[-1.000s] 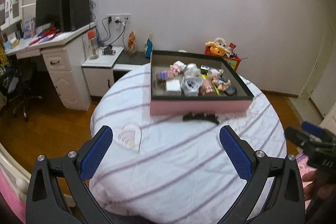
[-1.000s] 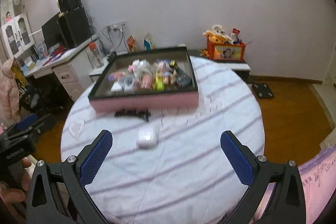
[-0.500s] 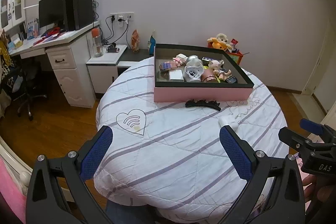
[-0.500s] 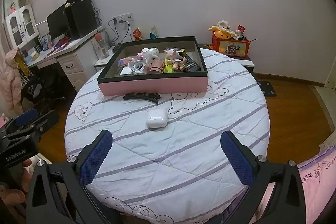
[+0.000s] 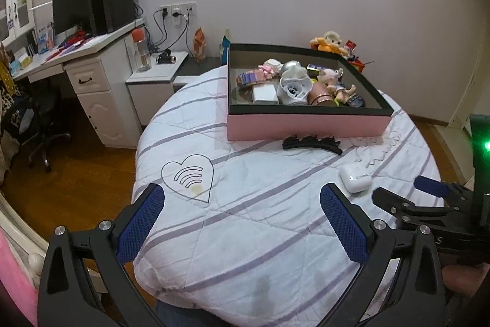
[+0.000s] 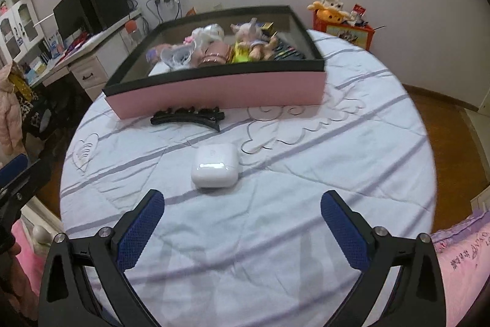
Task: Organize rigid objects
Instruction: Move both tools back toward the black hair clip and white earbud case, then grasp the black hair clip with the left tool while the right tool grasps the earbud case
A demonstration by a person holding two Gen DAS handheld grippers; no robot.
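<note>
A white earbuds case (image 6: 214, 169) (image 5: 354, 178) lies on the round table's quilted cloth (image 6: 306, 161), just beyond my open right gripper (image 6: 242, 215) and a little left of its centre. A black hair clip (image 6: 186, 116) (image 5: 311, 141) rests against the front wall of the pink box (image 6: 220, 92) (image 5: 306, 123), which holds several toys and small items. My left gripper (image 5: 242, 215) hangs open over the near left part of the table, nothing between its fingers. The right gripper also shows at the right edge of the left wrist view.
A white desk (image 5: 82, 63) with monitor and speakers stands to the left, a low cabinet (image 5: 159, 75) beside it. A red toy box (image 6: 343, 26) sits behind the table at the right. Wooden floor surrounds the table; pink bedding (image 6: 459, 262) lies at the near right.
Both grippers have come forward and lower toward the table. The earbuds case now sits much closer to the right gripper. Both stay open.
</note>
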